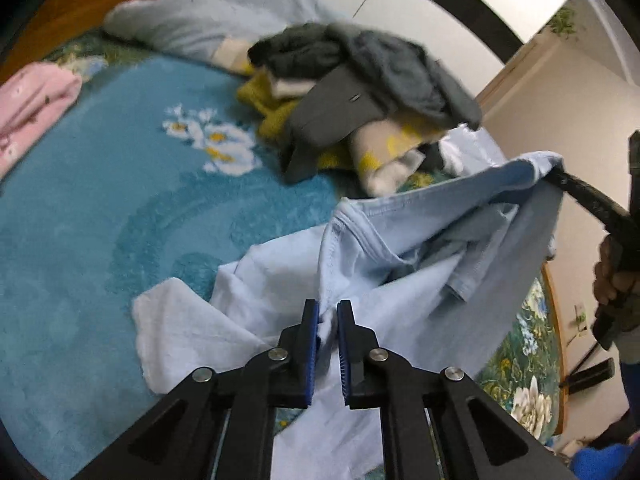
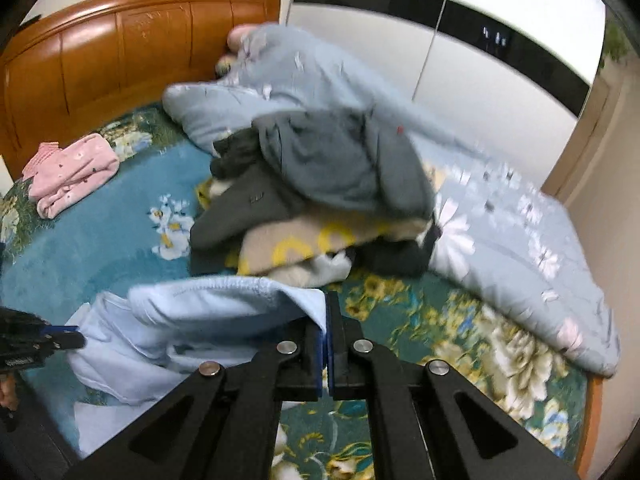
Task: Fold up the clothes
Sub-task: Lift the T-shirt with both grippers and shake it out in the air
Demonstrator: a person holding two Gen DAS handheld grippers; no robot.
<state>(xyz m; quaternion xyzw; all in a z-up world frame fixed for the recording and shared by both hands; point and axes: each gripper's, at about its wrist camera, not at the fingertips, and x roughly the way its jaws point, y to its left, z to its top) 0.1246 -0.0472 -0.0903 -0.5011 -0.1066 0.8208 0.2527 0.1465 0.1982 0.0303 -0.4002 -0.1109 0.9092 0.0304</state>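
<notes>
A light blue shirt [image 1: 404, 240] hangs stretched between my two grippers above the blue floral bed cover [image 1: 100, 184]. My left gripper [image 1: 328, 312] is shut on a bunched fold of the shirt near its collar seam. My right gripper [image 2: 326, 320] is shut on another edge of the same shirt [image 2: 208, 300], which drapes down to the left. In the left wrist view the right gripper [image 1: 560, 176] shows at the far right, holding the shirt's raised corner. The left gripper [image 2: 60, 340] shows at the left edge of the right wrist view.
A pile of grey, dark and yellow clothes [image 1: 360, 92] lies mid-bed, also in the right wrist view [image 2: 320, 192]. A folded pink garment [image 2: 72, 172] lies near the wooden headboard [image 2: 120, 44]. A pale blue quilt [image 2: 520, 248] runs along the right side. White wardrobe doors [image 2: 460, 60] stand behind.
</notes>
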